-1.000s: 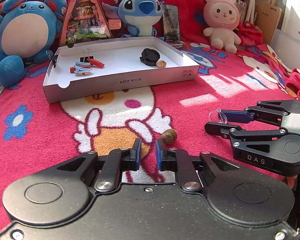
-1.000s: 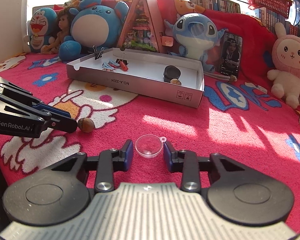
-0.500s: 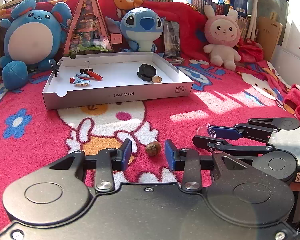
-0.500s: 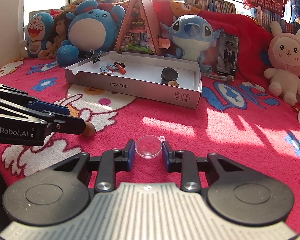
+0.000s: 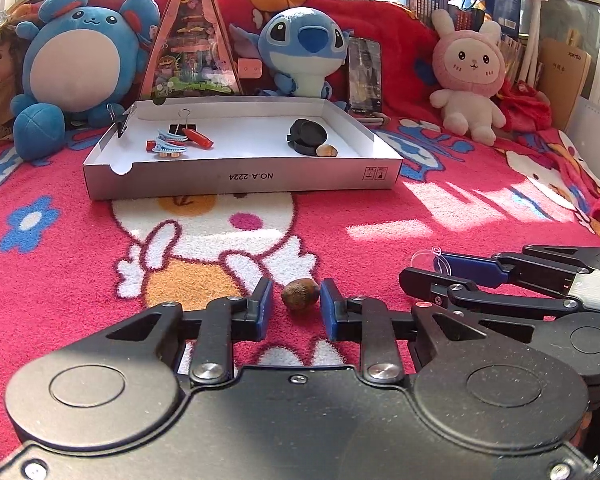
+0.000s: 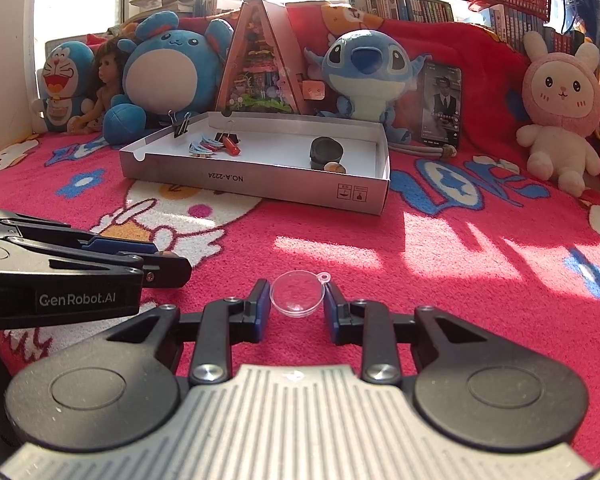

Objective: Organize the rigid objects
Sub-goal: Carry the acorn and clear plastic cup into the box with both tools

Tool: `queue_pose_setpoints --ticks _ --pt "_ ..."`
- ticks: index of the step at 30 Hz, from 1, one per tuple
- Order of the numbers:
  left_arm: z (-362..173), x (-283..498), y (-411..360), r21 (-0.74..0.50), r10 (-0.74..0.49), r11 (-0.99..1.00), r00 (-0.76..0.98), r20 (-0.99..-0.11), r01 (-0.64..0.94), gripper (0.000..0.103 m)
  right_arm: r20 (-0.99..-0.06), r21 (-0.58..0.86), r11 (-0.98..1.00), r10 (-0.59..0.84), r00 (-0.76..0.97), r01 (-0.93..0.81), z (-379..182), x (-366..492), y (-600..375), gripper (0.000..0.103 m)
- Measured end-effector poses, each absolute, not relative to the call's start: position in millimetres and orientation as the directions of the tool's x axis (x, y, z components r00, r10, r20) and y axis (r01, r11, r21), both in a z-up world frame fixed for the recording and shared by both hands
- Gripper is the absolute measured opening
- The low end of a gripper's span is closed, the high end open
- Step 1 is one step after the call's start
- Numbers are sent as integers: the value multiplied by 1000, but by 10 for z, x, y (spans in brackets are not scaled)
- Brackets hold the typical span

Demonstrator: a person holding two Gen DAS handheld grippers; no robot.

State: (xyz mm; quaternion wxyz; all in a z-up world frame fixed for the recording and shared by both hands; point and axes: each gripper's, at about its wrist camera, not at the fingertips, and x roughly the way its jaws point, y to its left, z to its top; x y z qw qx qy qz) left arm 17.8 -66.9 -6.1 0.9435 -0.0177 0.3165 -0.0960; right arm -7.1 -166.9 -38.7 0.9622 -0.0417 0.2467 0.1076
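Observation:
A brown nut (image 5: 300,295) lies on the red blanket between the pads of my left gripper (image 5: 296,292). Its jaws are closing; the right pad is at the nut, and a small gap shows at the left pad. My right gripper (image 6: 297,294) is shut on a clear plastic dome (image 6: 296,298) with a small loop, held just above the blanket. In the left wrist view the right gripper (image 5: 424,266) sits to the right with the dome (image 5: 422,258) at its tips. The left gripper (image 6: 168,260) shows at the left of the right wrist view.
A white cardboard box (image 5: 240,178) stands further back, holding binder clips, a blue hair clip (image 5: 168,146), a red piece, a black round case (image 5: 308,136) and another nut (image 5: 327,151). Plush toys, a doll, a phone and a triangular display line the back.
The left gripper went from shut beside the nut to open around it, then narrowed on it. The right gripper closed a little on the clear dome and stayed put.

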Motion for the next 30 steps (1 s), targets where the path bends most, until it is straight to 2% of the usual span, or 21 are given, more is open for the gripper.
queue_pose_setpoints --ticks 10,30 --pt "-8 155 -687 -56 -192 979 794 -577 196 19 -479 -14 975 190 857 -223 -371 -57 -1664 35" --pt "167 379 -322 -36 -119 992 813 -569 120 19 -468 38 977 204 860 -211 -232 139 -1518 35"
